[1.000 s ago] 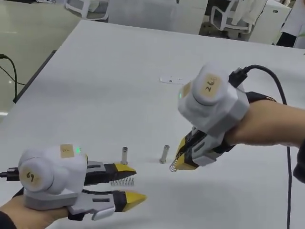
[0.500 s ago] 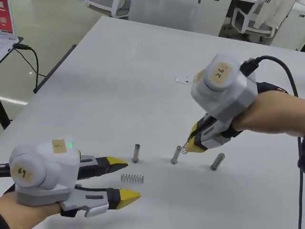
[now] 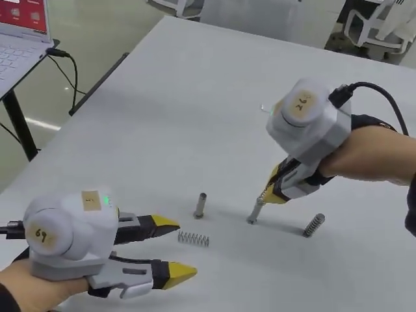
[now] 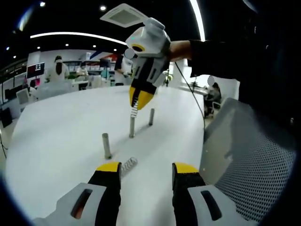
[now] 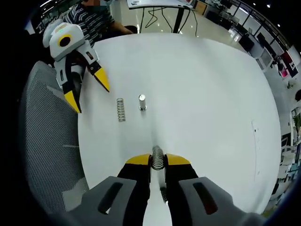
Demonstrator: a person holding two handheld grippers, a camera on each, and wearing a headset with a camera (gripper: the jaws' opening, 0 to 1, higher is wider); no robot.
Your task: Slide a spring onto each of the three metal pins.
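Observation:
Three short metal pins stand in a row on the white table (image 3: 162,104). The left pin (image 3: 200,205) is bare. The right pin (image 3: 313,225) wears a spring. My right gripper (image 3: 270,195) is shut on a spring (image 5: 158,157), whose lower end hangs at the top of the middle pin (image 3: 255,211). In the left gripper view the held spring (image 4: 135,110) sits just above that pin (image 4: 132,127). A loose spring (image 3: 194,238) lies flat near the left pin. My left gripper (image 3: 175,250) is open and holds nothing, a little short of the loose spring (image 4: 129,165).
A laptop (image 3: 23,26) on a stand with cables stands off the table's left edge. A small white item (image 3: 266,107) lies farther back on the table. Office chairs (image 3: 374,26) stand beyond the far edge. A grey mesh chair back (image 5: 47,141) is beside me.
The head camera has shifted, bringing the sprung right pin into view. My right gripper has carried its spring from beside the middle pin to over its top. The left gripper has stayed open and low.

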